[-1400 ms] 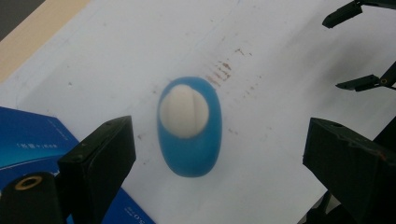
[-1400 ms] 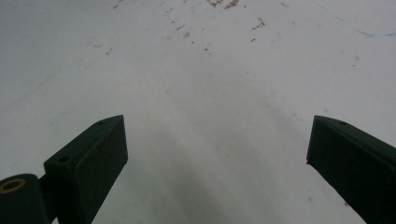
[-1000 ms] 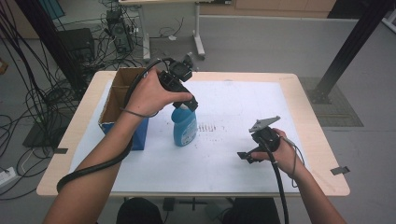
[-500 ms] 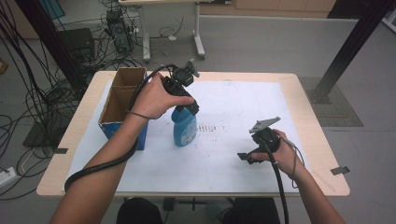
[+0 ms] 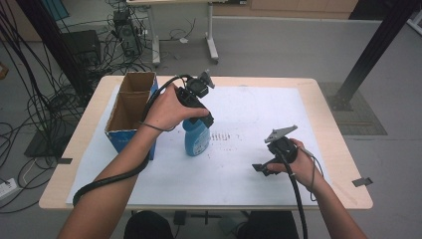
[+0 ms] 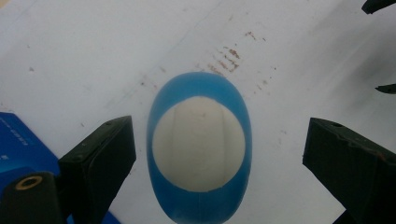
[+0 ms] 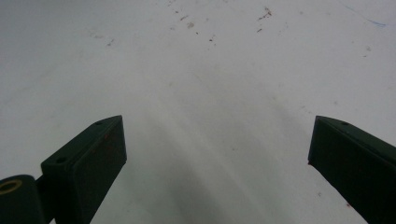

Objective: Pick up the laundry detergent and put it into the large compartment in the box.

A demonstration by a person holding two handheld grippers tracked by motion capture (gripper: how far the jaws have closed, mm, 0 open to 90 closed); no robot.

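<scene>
A blue bottle [image 5: 195,138] with a white cap [image 6: 199,143] stands upright on the white sheet [image 5: 249,114], left of the table's middle. My left gripper [image 5: 202,121] points down right above it. In the left gripper view its jaws stand wide on either side of the bottle [image 6: 201,196], and neither pad touches it. My right gripper [image 5: 261,169] rests low over the sheet at the right, apart from the bottle. Its jaws are open in the right gripper view [image 7: 217,154], with only bare sheet between them.
An open-topped box [image 5: 130,107], blue outside and brown inside, stands just left of the bottle; its corner [image 6: 18,144] is close to my left jaw. Small brown marks [image 5: 225,136] dot the sheet. Cables and table legs lie on the floor behind the table.
My left hand has come down a little toward the top of the bottle, jaws still wide. The right hand and the bottle have stayed where they were.
</scene>
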